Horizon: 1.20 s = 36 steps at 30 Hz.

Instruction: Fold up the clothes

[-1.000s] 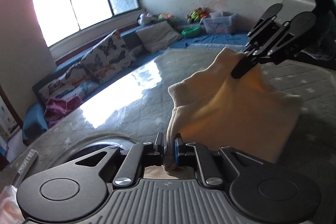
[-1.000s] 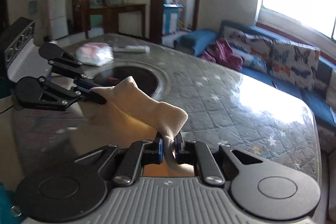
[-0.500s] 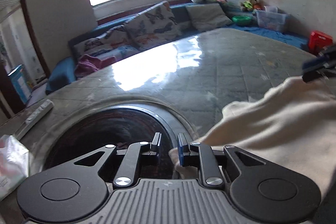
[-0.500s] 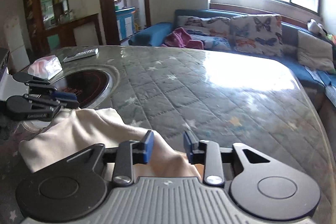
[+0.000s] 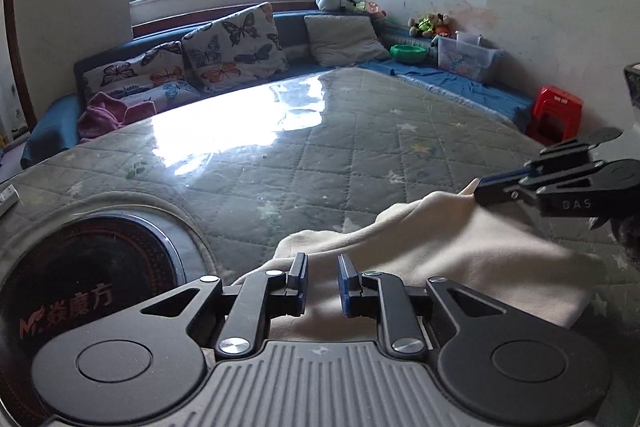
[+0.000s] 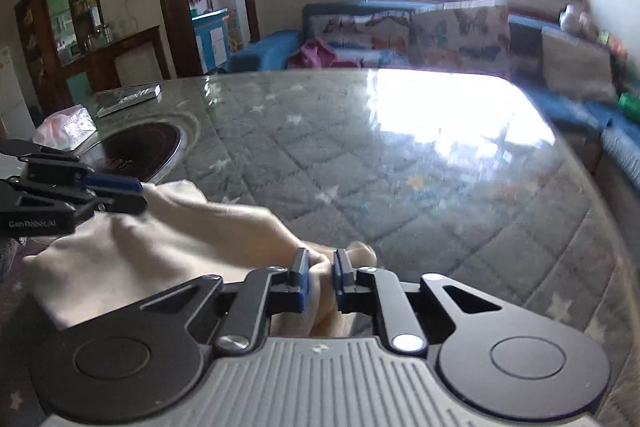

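Right wrist: cream cloth (image 6: pixel 168 251) pinched between fingers (image 6: pixel 301 277).

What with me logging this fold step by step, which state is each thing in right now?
cream garment: lying bunched on the quilted table, not yet folded flat.
left gripper: fingers have just been opening; they stand apart, with the garment in the gap but not pinched.
right gripper: fingers shut on a fold of the garment.
round hob: dark, no glow.
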Each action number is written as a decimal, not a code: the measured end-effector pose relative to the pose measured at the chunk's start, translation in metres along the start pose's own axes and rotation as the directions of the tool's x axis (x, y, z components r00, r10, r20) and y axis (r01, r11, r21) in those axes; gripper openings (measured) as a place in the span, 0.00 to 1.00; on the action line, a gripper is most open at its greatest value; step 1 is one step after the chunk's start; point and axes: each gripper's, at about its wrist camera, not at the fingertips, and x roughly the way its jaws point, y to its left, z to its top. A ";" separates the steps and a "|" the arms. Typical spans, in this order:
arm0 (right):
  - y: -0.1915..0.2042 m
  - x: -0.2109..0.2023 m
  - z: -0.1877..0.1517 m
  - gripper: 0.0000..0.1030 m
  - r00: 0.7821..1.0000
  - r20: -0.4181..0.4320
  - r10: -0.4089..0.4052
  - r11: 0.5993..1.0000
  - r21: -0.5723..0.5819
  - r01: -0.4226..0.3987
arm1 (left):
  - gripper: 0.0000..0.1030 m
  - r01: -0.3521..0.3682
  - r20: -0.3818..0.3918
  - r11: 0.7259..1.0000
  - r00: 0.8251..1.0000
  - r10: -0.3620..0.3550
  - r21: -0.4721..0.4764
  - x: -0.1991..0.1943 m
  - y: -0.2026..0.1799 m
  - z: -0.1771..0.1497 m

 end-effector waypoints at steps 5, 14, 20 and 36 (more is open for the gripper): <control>0.001 0.006 -0.003 0.07 0.999 0.011 -0.053 0.998 -0.037 0.053 | 0.18 -0.027 -0.015 1.000 1.000 0.027 0.000 0.007 0.003 -0.003; 0.022 -0.005 0.026 0.11 0.995 0.031 0.097 0.994 -0.043 -0.096 | 0.18 0.036 0.009 0.999 0.999 -0.037 0.022 0.009 -0.016 0.012; 0.041 0.037 0.038 0.11 0.991 -0.056 0.118 0.990 -0.075 -0.122 | 0.18 0.032 -0.005 0.999 0.999 -0.032 0.013 0.028 -0.013 0.012; 0.045 -0.026 0.003 0.11 0.997 -0.008 0.076 0.975 -0.208 -0.076 | 0.28 0.006 0.012 1.000 1.000 -0.006 0.005 0.028 -0.014 0.009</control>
